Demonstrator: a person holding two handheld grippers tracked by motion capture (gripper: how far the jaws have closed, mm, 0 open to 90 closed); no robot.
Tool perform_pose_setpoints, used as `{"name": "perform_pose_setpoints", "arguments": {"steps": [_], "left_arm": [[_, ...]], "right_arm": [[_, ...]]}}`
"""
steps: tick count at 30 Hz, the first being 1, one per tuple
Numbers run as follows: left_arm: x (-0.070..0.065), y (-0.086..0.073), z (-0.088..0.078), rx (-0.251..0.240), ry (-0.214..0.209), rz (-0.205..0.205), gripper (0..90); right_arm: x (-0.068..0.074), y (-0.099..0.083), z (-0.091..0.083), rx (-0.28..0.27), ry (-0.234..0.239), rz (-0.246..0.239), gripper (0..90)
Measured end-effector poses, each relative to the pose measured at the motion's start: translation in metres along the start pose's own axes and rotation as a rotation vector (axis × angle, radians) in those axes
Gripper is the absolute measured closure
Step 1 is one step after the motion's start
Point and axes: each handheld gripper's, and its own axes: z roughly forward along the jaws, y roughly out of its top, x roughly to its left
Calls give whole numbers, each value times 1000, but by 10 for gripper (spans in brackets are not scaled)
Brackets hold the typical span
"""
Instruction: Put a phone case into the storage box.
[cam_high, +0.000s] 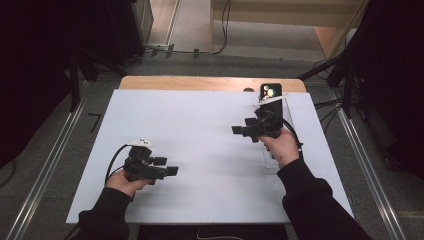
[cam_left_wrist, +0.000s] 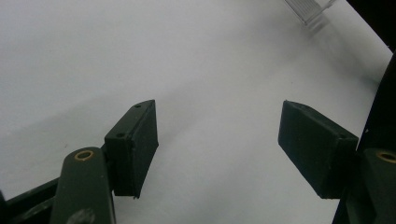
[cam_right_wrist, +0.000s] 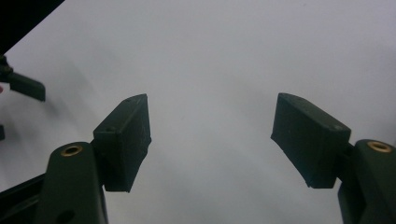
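Note:
My left gripper (cam_high: 166, 166) is held low over the white board (cam_high: 200, 120) at its near left, pointing right. Its jaws stand open in the left gripper view (cam_left_wrist: 217, 116), with bare white surface between them. My right gripper (cam_high: 242, 127) is at the right of the board, pointing left, a hand wrapped round its body. In the right gripper view (cam_right_wrist: 211, 112) its jaws are also open and empty, over plain white board. A black jaw of the other gripper (cam_right_wrist: 25, 86) shows at that view's left edge.
A long clear plastic tray (cam_high: 268, 159) lies along the board's right side, under the right hand; its corner (cam_left_wrist: 310, 9) shows in the left gripper view. A small black device with lit spots (cam_high: 271, 91) stands at the far right. Dark stands and cables flank the table.

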Motion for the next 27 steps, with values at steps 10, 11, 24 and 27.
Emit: {"name": "perform_pose_setpoints", "arguments": {"steps": [10, 11, 24, 27], "left_arm": [[-3, 0, -1, -2, -17, 8, 285], [-3, -1, -1, -1, -23, 9, 285], [-11, -4, 0, 24, -73, 53, 285], [-11, -6, -2, 24, -73, 60, 285]], "right_arm": [[15, -19, 7, 35, 22, -68, 260], [16, -21, 7, 38, 20, -72, 260], [29, -42, 5, 39, 10, -101, 259], [30, -48, 1, 48, 19, -106, 259]]}}
